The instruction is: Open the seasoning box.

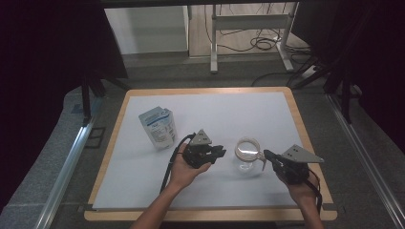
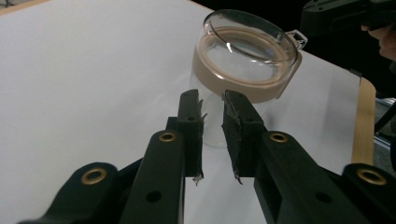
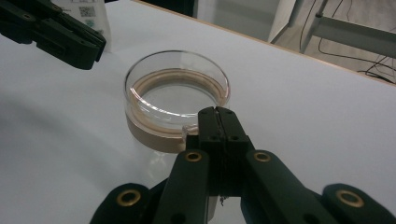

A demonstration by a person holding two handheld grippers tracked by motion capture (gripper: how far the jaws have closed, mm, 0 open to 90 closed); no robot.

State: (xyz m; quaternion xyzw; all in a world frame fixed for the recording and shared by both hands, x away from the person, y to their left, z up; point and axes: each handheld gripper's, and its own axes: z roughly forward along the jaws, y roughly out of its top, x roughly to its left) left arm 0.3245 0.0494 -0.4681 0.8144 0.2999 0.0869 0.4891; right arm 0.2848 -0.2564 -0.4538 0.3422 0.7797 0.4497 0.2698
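A clear glass jar (image 1: 247, 155) with a tan collar and a see-through lid stands right of the mat's middle; it also shows in the left gripper view (image 2: 243, 56) and the right gripper view (image 3: 173, 93). My left gripper (image 1: 223, 153) points at the jar's left side from a short way off. Its jaws (image 2: 212, 100) stand a little apart with nothing between them. From the right, my right gripper (image 1: 265, 155) meets the jar's rim, its jaws pressed together (image 3: 215, 112) at a small clear tab (image 2: 299, 39) on the lid.
A white and blue pouch (image 1: 157, 125) stands upright left of the jar. The white mat (image 1: 215, 109) covers a wooden table (image 1: 298, 119). Beyond the table are a desk frame (image 1: 215, 43) and floor cables (image 1: 262, 43).
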